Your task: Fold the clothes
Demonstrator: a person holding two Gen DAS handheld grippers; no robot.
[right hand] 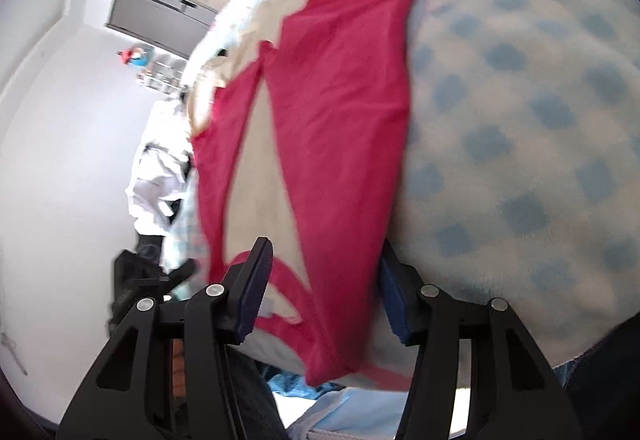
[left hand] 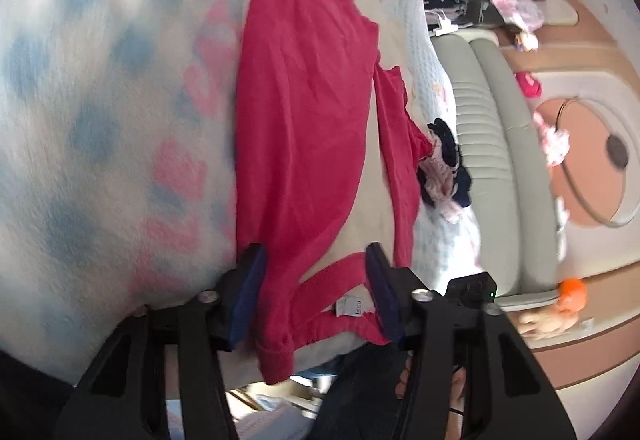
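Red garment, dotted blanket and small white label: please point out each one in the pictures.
Red garment (left hand: pixel 296 111): left wrist view, middle of its body.
Dotted blanket (right hand: pixel 520 127): right wrist view, bare fleecy part beside the garment.
White label (left hand: pixel 349 307): left wrist view, inside the neckline.

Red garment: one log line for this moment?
item: red and cream knit garment flat on blue-dotted fleece blanket | left gripper: open, straddling neckline | right gripper: open, straddling shoulder

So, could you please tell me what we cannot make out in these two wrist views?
- Left wrist view: the red garment's near end hangs behind the left gripper; whether the pads press it is unclear.
- Right wrist view: the same, behind the right gripper; motion blur smears the spotted blanket.
- Both views: the garment's label is too small to read.
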